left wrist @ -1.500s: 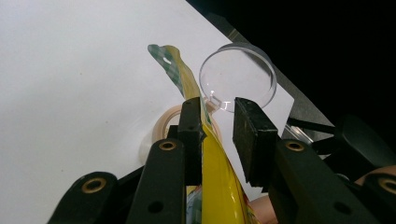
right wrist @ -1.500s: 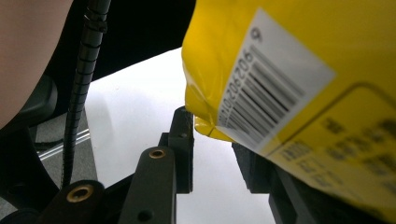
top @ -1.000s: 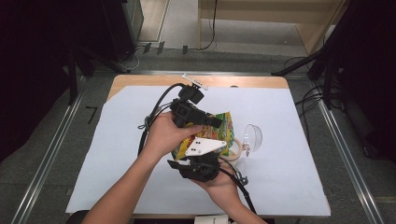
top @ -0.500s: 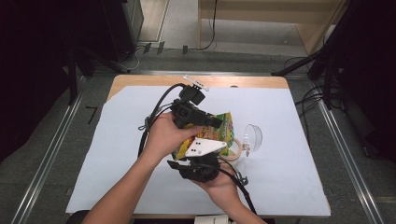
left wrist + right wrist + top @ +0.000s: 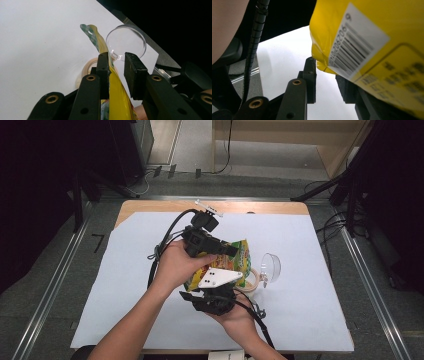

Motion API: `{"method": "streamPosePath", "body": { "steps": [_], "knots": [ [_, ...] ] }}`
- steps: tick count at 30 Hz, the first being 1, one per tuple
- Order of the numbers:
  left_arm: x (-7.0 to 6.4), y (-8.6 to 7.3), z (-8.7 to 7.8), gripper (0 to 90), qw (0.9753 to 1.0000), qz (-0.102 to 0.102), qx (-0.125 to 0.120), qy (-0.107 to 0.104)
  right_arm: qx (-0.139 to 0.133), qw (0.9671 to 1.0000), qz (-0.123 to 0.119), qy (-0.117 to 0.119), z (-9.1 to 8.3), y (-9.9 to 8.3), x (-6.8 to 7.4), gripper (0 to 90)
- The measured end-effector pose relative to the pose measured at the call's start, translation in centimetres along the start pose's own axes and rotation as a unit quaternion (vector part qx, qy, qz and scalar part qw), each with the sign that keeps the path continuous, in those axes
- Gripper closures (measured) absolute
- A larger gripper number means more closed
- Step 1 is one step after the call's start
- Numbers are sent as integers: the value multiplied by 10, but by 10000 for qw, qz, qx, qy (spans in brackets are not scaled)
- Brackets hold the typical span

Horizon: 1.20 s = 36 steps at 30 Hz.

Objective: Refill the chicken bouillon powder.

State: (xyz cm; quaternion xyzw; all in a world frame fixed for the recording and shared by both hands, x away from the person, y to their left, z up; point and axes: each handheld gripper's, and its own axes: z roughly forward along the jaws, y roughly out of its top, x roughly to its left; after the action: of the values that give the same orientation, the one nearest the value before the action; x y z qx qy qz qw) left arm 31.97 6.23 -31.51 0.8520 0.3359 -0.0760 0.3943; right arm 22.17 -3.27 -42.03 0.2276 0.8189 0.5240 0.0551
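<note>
Left gripper view, yellow packet (image 5: 117, 100) edge-on, pointing away

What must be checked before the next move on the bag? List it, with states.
1. Bag edge between the left claw jaws: ok.
2. Left claw shut on bag: not ok, a gap shows at one jaw.
3. Right claw gripping bag: not ok, jaws apart, the bag corner is above them.
4. Dish out from under the bag: ok, it lies beside it.
5. Tape roll free of the bag: cannot tell.
</note>
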Motion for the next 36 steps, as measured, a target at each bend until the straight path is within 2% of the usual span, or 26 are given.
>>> {"method": "streamPosePath", "body": {
  "steps": [8, 15, 28, 36],
  "knots": [
    [-2, 1, -1, 746, 10000, 21, 16, 35, -40, 10000, 38, 6, 0, 1, 0, 733],
    [-3, 1, 3, 743, 9999, 52, 92, 63, -45, 9998, 164, 71, 1, -1, 1, 739],
    [-7, 2, 2, 744, 9999, 89, 44, 91, -143, 9998, 154, 28, 1, -2, 1, 745],
    [0, 8, 5, 742, 9999, 55, 162, 14, -128, 9997, 227, 29, 2, -1, -3, 745]
  ]
}}
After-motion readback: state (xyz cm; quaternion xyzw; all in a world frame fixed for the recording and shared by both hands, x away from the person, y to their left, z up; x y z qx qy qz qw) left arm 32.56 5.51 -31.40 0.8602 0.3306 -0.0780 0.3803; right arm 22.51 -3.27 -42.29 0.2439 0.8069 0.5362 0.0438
